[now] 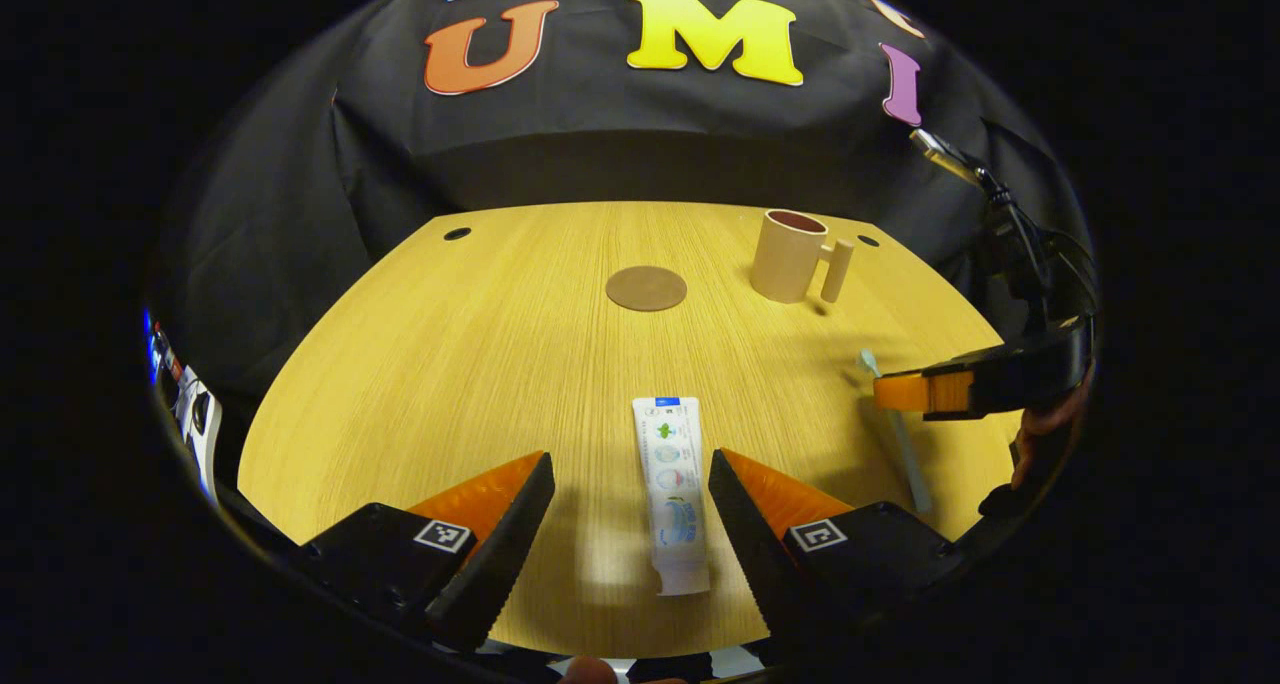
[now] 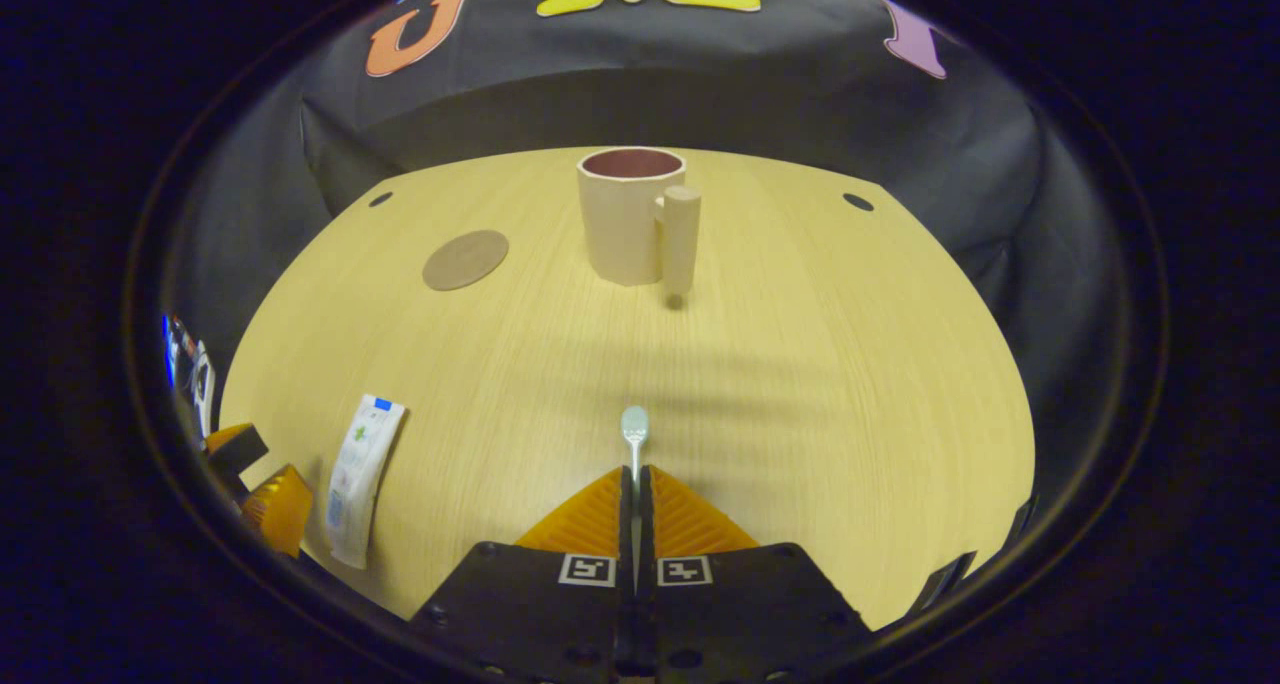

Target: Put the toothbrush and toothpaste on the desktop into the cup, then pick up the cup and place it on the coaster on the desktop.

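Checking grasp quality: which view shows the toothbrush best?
Right gripper view: toothbrush sits centred between the closed fingers, head sticking out. Left gripper view shows it at the edge, partly hidden behind the right gripper.

Left gripper (image 1: pixel 630 484) with black housings, square fiducial markers, serrated finger edges, right gripper (image 2: pixel 635 494) with matching marker tags, black cable.

In my left gripper view the toothpaste (image 1: pixel 672 491) lies on the desk (image 1: pixel 480 364) between my fingers, the coaster (image 1: pixel 646 288) beyond it, the cup (image 1: pixel 790 255) right of the coaster. The toothbrush (image 1: pixel 897 428) lies right of the toothpaste, seemingly under my right gripper (image 1: pixel 905 392).
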A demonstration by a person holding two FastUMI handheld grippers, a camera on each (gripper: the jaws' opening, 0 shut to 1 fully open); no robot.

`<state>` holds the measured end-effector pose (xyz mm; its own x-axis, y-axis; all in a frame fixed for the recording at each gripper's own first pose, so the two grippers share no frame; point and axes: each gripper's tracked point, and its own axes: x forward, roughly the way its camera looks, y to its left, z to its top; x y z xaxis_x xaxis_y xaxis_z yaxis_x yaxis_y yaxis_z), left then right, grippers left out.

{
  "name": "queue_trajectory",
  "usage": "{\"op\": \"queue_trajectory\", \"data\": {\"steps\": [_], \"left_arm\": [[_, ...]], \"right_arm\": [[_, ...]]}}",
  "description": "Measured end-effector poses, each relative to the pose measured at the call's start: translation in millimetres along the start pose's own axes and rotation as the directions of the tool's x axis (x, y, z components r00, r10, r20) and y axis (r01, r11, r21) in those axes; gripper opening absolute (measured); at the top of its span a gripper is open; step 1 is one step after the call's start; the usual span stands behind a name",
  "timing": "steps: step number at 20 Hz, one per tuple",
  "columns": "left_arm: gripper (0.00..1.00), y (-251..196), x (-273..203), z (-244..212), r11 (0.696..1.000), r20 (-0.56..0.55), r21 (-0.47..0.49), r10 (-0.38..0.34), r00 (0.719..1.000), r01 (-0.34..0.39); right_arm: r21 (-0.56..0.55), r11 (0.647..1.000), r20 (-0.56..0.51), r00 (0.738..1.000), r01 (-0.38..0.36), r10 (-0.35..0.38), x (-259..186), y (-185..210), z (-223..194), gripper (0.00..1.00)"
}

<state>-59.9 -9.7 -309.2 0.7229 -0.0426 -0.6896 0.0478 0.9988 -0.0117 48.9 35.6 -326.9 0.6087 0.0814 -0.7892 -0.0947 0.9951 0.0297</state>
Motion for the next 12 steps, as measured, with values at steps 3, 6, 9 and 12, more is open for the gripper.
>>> {"op": "queue_trajectory", "data": {"steps": [3, 6, 9, 12], "left_arm": [[0.95, -4, 13, -14, 1.000, -0.053, 0.008, 0.009, 0.999, -0.009], [0.84, -15, 19, -17, 1.000, -0.053, 0.018, -0.006, 0.999, 0.007], [0.76, -22, 27, -22, 0.999, -0.068, 0.035, -0.015, 0.998, 0.017], [0.69, -24, 32, -28, 1.000, -0.099, 0.025, -0.011, 0.995, 0.014]], "right_arm": [[0.003, 1.000, 0.012, 1.000, -0.004, 0.004, -5, 0, 5, 0.00], [0.006, 1.000, 0.026, 1.000, -0.007, 0.006, -11, -1, 9, 0.00], [0.007, 1.000, 0.032, 0.999, -0.007, 0.007, -18, -5, 11, 0.00], [0.013, 1.000, 0.044, 0.999, -0.012, 0.012, -25, -8, 14, 0.00]]}}
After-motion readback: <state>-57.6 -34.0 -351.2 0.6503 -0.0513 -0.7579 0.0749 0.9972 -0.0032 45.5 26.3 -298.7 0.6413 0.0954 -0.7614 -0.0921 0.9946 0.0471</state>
